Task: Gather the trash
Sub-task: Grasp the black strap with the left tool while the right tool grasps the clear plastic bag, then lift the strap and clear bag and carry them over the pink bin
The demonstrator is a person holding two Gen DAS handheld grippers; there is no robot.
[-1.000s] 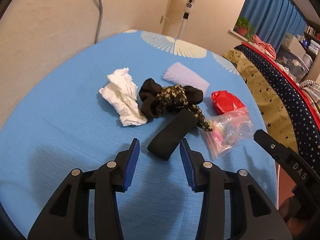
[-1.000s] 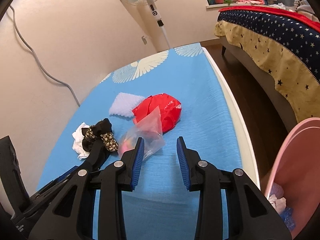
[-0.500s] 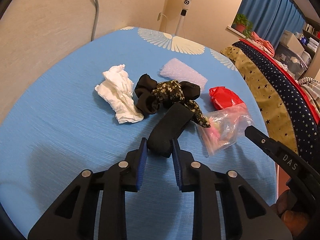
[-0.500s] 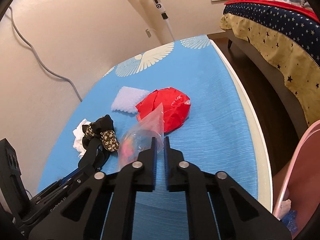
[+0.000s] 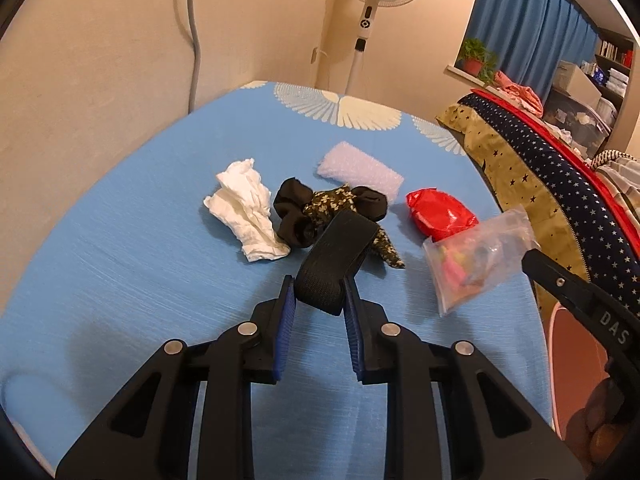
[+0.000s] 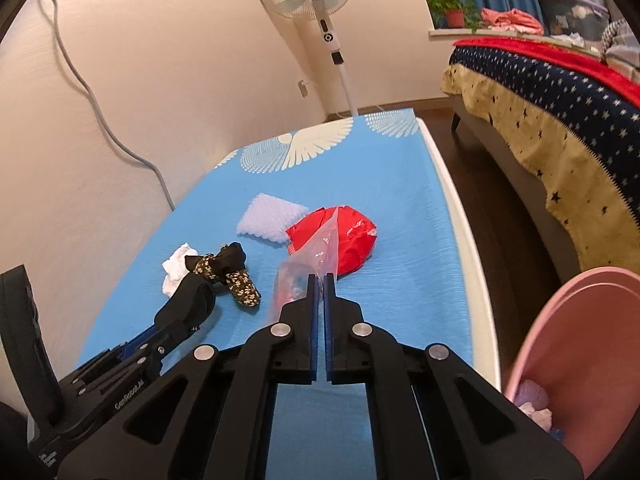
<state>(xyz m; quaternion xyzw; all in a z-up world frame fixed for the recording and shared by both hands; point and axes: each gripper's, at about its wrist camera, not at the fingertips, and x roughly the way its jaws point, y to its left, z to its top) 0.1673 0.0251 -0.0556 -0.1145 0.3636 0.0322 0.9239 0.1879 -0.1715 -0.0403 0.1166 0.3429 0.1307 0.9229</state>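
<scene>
In the left wrist view, the left gripper (image 5: 318, 294) at lower centre has gone from spread jaws either side of the black band (image 5: 338, 254) to pinching its near end; the band's far end lies over the scrunchies (image 5: 332, 210) at mid-frame. Tissue (image 5: 244, 210) sits left of them, bubble wrap (image 5: 362, 170) above, red wrapper (image 5: 440, 216) to the right. At right, the right gripper (image 6: 319, 280), open a second ago, has just closed on the clear bag (image 5: 480, 258), which now hangs lifted off the cloth. Both items look secured, so the pink bin (image 6: 580, 344) at lower right is likely next.
</scene>
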